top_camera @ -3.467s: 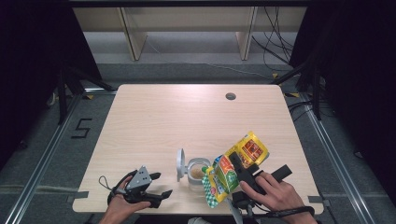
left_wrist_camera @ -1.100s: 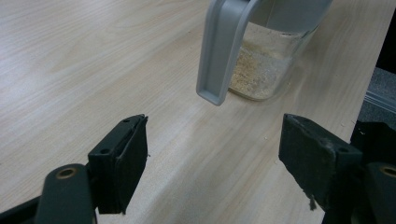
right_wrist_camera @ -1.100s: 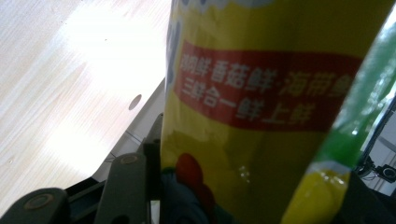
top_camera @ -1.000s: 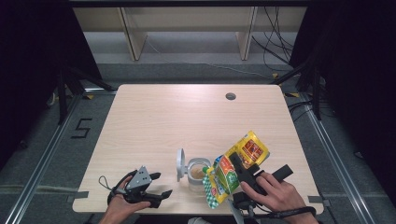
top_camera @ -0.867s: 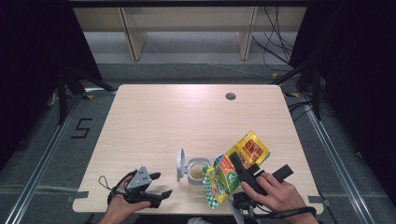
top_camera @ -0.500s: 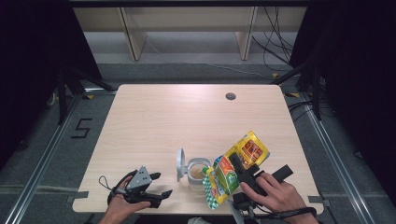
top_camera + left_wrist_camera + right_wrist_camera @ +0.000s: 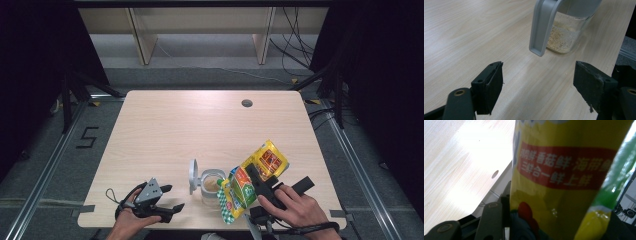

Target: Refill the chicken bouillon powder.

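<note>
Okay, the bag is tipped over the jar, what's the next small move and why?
Probably tilt the yellow bag a little further so more pours out. The right gripper holds it slanted, its lower corner at the mouth of the jar, and the jar holds only a shallow layer of granules. The left gripper rests open on the table.

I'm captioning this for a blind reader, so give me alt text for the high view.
A right gripper holds a yellow and green bag tilted over an open clear jar with pale powder in it, near the front edge of a light wooden table. The left gripper rests open at the front left, holding nothing.
</note>
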